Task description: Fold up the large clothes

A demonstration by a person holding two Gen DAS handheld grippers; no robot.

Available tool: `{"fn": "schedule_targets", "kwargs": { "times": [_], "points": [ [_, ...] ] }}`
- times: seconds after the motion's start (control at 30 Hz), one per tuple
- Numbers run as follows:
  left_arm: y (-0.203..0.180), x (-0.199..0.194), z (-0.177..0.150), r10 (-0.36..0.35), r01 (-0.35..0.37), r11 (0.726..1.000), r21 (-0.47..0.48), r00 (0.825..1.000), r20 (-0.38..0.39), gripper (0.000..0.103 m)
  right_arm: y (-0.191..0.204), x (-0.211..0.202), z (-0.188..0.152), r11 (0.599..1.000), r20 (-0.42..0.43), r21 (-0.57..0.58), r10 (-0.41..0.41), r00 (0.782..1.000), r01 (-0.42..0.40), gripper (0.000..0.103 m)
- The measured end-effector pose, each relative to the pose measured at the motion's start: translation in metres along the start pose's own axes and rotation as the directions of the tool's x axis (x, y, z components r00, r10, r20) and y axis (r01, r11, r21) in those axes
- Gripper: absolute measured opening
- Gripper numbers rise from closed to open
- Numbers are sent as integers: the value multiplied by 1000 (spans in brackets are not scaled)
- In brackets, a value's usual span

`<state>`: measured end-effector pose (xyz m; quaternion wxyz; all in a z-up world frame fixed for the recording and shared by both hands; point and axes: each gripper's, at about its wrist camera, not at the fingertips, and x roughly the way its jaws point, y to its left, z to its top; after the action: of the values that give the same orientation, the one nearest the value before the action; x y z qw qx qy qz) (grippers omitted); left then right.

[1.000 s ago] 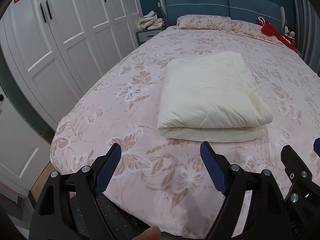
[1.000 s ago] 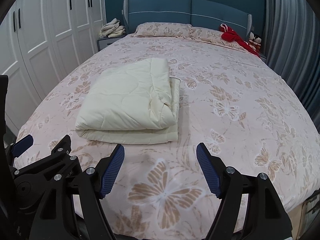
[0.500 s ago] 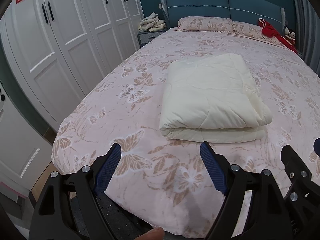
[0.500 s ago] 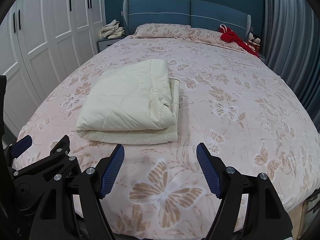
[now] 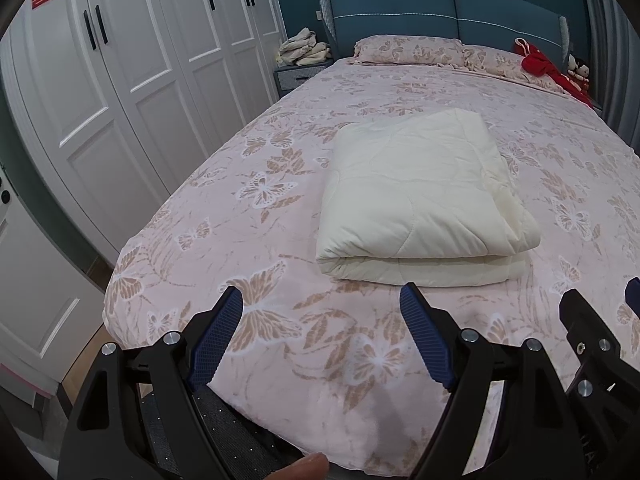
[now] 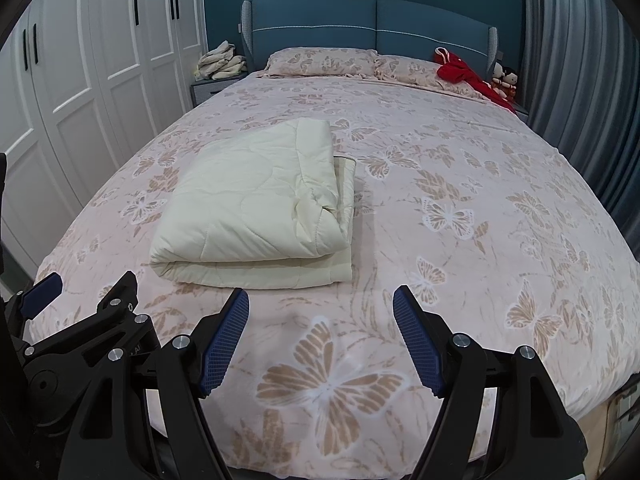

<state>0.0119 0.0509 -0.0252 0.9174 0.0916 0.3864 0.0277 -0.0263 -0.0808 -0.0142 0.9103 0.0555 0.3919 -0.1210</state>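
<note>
quilt: cream quilt (image 5: 420,196) (image 6: 256,208) folded into a thick rectangle, lying flat on the bed (image 5: 256,240) (image 6: 500,216), toward its foot edge and left side
left gripper (image 5: 322,338): jaws wide, holding nothing, over the foot edge, short of the quilt
right gripper (image 6: 320,340): jaws wide, holding nothing, over the foot edge, not touching quilt
pillows (image 6: 320,62): at head edge
red garment (image 6: 464,74): head-right corner

A home bedroom. A wide bed (image 6: 460,184) with a pink butterfly-print cover fills the room, backed by a blue padded headboard (image 6: 372,24) and matching pillows (image 6: 320,60). White panelled wardrobe doors (image 5: 132,60) line the left wall, grey curtains (image 6: 576,64) hang at right, and a nightstand (image 5: 298,74) holds piled cloth.
</note>
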Motion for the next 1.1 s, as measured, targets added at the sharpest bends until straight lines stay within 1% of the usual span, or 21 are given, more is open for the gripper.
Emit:
{"fn": "schedule_targets", "kwargs": {
  "times": [0.37, 0.63, 0.97, 1.1],
  "points": [
    [3, -2, 0, -5, 5, 1000, -7, 1000, 2, 78, 5, -5, 0, 1000, 21, -3, -17, 1000, 17, 73],
    [2, -3, 0, -13, 13, 1000, -1, 1000, 6, 75, 7, -5, 0, 1000, 21, -2, -19, 1000, 19, 73],
    [3, -4, -1, -14, 14, 1000, -5, 1000, 8, 75, 8, -6, 0, 1000, 22, -2, -20, 1000, 20, 73],
    [3, -6, -1, -16, 17, 1000, -4, 1000, 7, 70, 8, -6, 0, 1000, 24, -1, -20, 1000, 20, 73]
  ]
}}
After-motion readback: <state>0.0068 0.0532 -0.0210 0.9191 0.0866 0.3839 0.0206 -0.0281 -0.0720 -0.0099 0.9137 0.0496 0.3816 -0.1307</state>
